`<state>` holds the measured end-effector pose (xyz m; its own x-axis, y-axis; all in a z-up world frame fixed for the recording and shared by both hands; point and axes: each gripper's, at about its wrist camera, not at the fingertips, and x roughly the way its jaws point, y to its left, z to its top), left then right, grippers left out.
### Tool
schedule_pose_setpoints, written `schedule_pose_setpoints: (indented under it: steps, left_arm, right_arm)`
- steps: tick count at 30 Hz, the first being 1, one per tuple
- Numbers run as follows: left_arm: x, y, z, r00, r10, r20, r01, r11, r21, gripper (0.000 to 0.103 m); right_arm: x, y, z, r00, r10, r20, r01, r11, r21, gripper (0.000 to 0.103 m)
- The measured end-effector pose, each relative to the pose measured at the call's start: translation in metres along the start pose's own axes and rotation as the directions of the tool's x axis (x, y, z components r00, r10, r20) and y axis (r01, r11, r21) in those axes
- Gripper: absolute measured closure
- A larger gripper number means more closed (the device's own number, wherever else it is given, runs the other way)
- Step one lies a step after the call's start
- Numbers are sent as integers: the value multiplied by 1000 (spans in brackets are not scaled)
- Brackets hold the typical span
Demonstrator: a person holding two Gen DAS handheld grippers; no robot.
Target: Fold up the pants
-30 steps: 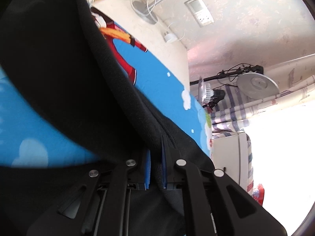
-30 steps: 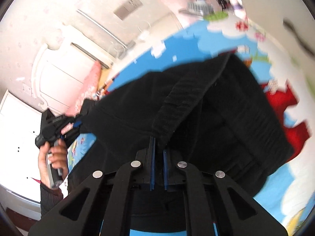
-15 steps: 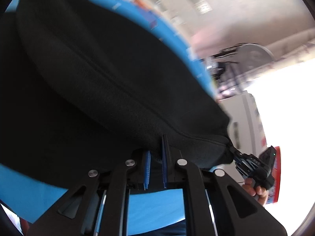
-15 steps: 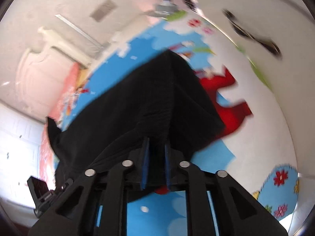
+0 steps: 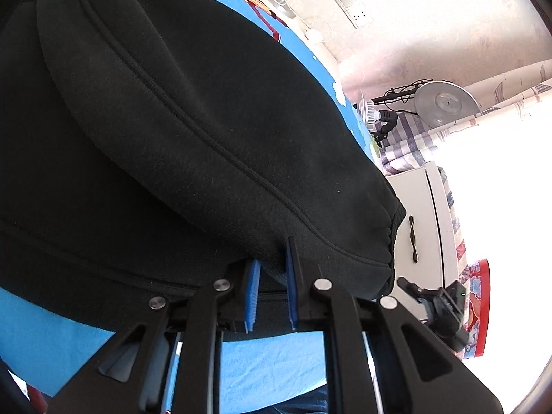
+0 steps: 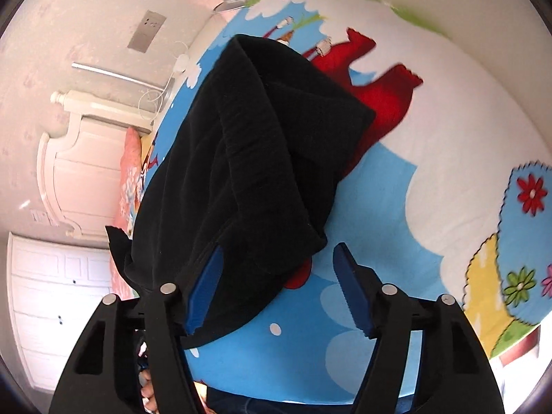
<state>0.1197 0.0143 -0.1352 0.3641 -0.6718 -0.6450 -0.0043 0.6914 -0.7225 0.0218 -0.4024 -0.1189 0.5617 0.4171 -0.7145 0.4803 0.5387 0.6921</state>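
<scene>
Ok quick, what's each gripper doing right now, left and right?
Left gripper: shut on the black pants.
Right gripper: open, holding nothing, pants lying between its jaws.

Black tongs (image 6: 276,286), blue pads (image 6: 352,293), silver screws.

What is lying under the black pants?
The black pants lie folded on a cartoon-printed bed sheet; blue, white and red print shows around their edges. The part of the print directly beneath the fabric is covered and cannot be seen.
</scene>
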Motion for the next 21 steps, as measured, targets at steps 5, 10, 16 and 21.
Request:
schedule_pose_setpoints:
  steps: [5, 10, 16, 21]
  left_arm:
    - [4, 0, 2, 1000, -2, -7, 2, 1000, -1, 90]
    - [1, -2, 4, 1000, -13, -2, 13, 1000, 7, 91]
    - [-9, -10, 9, 999, -30, 16, 30, 999, 22, 91]
    - [-9, -9, 9, 999, -33, 9, 32, 999, 5, 91]
  right_arm:
    - [5, 3, 1, 1000, 3, 27, -3, 1000, 20, 54]
    - [-7, 14, 1, 997, -15, 76, 18, 999, -30, 65]
    - [-6, 30, 4, 995, -14, 96, 23, 996, -91, 64]
    - [9, 19, 5, 997, -26, 76, 31, 998, -54, 55]
